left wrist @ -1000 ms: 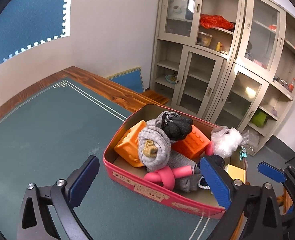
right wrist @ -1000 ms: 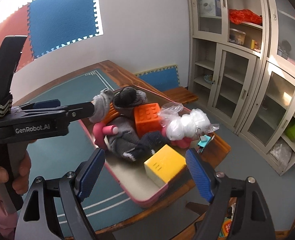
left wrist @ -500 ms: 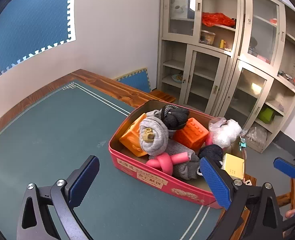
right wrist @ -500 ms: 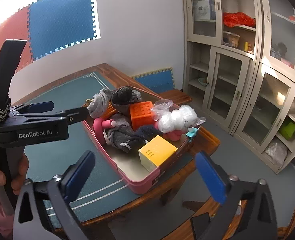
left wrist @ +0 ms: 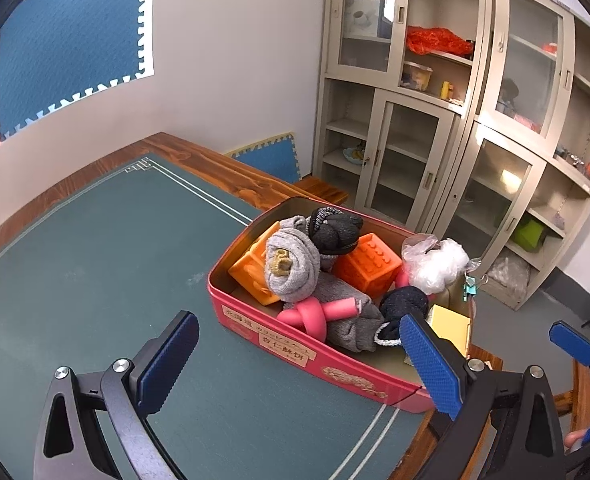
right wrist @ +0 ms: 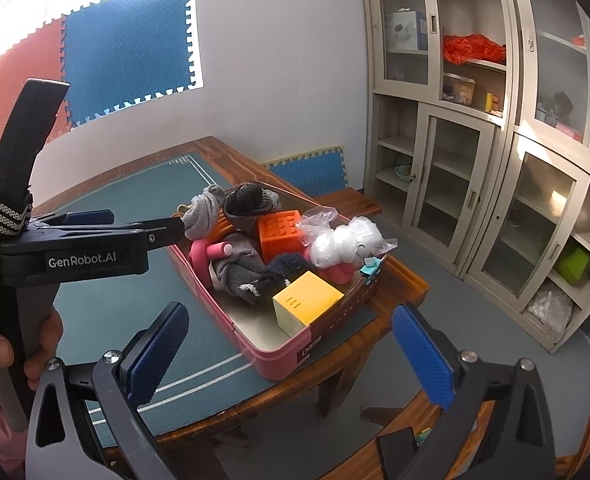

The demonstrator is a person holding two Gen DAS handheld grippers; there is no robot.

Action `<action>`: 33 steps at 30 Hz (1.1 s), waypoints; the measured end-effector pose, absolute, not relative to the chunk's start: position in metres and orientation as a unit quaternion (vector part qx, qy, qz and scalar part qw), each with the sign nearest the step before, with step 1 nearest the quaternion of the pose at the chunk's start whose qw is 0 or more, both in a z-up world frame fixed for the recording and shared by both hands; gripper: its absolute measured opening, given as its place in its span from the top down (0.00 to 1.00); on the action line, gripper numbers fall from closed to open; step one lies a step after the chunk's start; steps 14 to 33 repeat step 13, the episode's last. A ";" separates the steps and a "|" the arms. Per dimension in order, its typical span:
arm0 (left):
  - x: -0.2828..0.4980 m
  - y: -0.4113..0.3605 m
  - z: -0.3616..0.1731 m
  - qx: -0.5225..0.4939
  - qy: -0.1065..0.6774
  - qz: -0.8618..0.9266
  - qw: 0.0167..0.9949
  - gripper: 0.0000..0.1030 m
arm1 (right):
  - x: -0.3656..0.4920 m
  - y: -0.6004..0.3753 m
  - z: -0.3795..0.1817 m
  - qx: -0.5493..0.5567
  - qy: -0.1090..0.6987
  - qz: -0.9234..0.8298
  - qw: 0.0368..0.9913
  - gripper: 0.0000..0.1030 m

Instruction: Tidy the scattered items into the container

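A pink tin box stands at the near right corner of the green table mat. It holds two orange blocks, grey and black rolled socks, a pink foam knot, a bag of white balls and a yellow box. My left gripper is open and empty, above the mat in front of the box. My right gripper is open and empty, held back off the table's corner. The left gripper's body shows in the right wrist view.
Beige glass-door cabinets stand behind the table. A wooden bench sits beyond the table. Blue and red foam mats hang on the wall. The table's wooden edge runs just past the box.
Both grippers have pulled back and up from the box, which now looks smaller and farther. Both stay open and empty. The box contents have not moved.
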State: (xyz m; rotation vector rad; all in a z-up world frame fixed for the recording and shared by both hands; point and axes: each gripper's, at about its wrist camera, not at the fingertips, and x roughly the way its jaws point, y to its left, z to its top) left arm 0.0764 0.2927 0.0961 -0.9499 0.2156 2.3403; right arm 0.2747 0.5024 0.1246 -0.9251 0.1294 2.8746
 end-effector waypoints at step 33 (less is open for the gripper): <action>0.077 0.301 0.092 -0.353 0.076 0.872 0.331 0.01 | 0.267 0.507 0.111 -0.321 0.050 0.944 0.059 0.01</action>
